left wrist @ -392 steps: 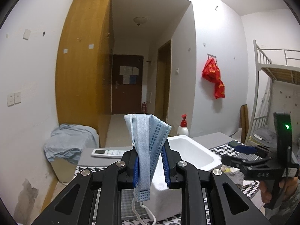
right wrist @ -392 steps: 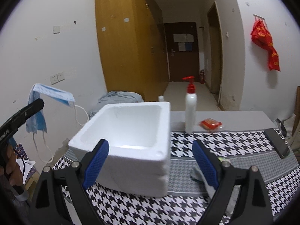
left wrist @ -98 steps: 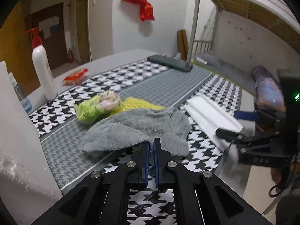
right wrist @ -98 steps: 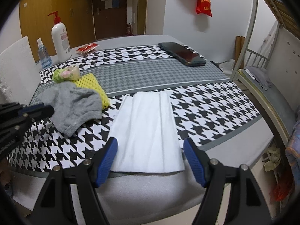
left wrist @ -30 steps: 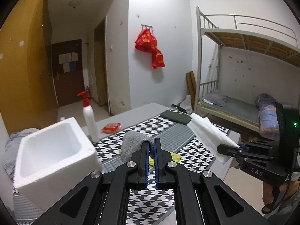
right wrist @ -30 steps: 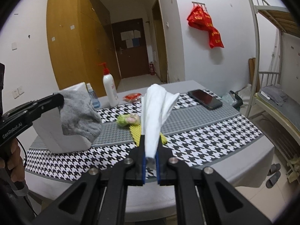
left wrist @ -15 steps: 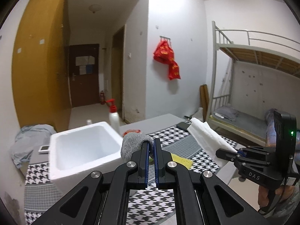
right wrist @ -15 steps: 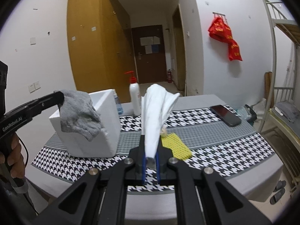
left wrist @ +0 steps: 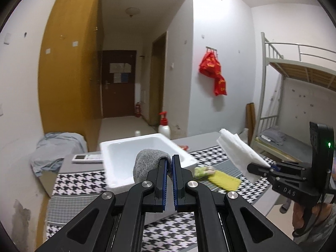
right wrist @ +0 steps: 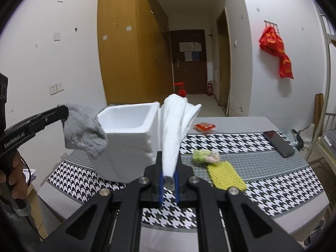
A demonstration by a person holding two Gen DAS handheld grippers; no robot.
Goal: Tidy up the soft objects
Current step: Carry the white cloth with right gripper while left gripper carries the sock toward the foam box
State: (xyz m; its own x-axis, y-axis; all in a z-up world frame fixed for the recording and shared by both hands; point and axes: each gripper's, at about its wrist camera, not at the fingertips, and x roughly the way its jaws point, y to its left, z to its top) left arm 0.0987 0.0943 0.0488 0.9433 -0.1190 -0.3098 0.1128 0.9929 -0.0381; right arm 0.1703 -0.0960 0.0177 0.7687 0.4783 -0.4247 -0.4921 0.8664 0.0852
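Observation:
My left gripper point(left wrist: 169, 162) is shut on a grey cloth point(left wrist: 147, 163) and holds it in the air in front of the white foam box point(left wrist: 130, 147). In the right wrist view the grey cloth point(right wrist: 84, 132) hangs just left of the box point(right wrist: 128, 130). My right gripper point(right wrist: 168, 174) is shut on a folded white cloth point(right wrist: 176, 130), held upright above the table, right of the box; it also shows in the left wrist view point(left wrist: 237, 149). A yellow mesh cloth point(right wrist: 225, 175) and a green and pink soft item point(right wrist: 204, 156) lie on the houndstooth table.
A red-topped pump bottle point(right wrist: 181, 91) stands behind the box. A red packet point(right wrist: 204, 127) and a black phone point(right wrist: 278, 143) lie on the table point(right wrist: 273, 178). A remote point(left wrist: 86, 158) lies left of the box. A bunk bed point(left wrist: 294, 96) stands at the right.
Both grippers have swung left with their cloths, toward the foam box. The grey cloth now hangs closer to the box's near left side. Both grips are unchanged.

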